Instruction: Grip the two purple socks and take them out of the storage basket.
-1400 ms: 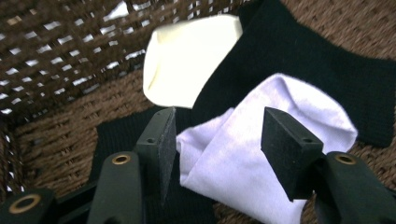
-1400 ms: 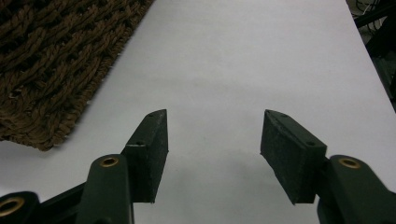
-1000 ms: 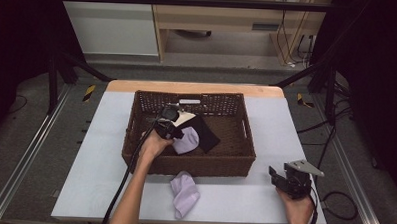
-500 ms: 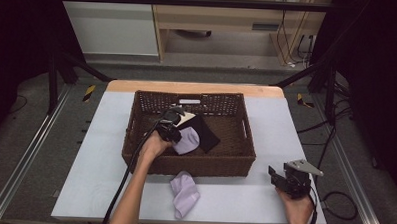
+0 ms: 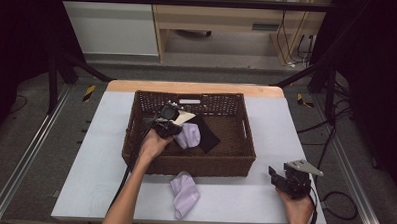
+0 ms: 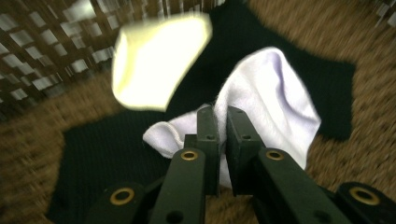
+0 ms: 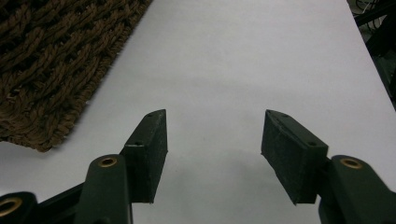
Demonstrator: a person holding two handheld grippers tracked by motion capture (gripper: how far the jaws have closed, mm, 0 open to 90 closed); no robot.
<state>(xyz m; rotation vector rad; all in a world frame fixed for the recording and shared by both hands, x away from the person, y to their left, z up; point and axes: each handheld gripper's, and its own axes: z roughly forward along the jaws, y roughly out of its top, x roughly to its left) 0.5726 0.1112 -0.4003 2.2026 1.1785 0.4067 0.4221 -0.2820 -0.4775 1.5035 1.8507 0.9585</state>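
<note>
left tongs point(image 6: 222, 122) pinched on lilac sock point(image 6: 275, 105) in basket point(image 5: 144, 162), over black cloth point(image 6: 102, 144) | sock bunched, long axis unclear | right tongs point(image 7: 212, 140) wide open, empty, above counter point(image 7: 243, 60)

The high view looks from above the person's side of the table point(image 5: 84, 188), facing forward and down, far enough to take in the whole basket point(image 5: 135, 155) and the floor behind.

The left gripper view rides on the left gripper point(image 6: 222, 121) and looks along its jaws, very near, down into the basket point(image 6: 373, 140); a pale cloth point(image 6: 275, 88) sits right at the jaw tips (this picture is a little blurred). The high view shares this same cloth point(image 5: 189, 135).

The right gripper view rides on the right gripper point(image 7: 212, 135), close above the table point(image 7: 233, 56), facing along its top; the basket corner point(image 7: 46, 70) lies left of the jaws, and the high view shares it.
</note>
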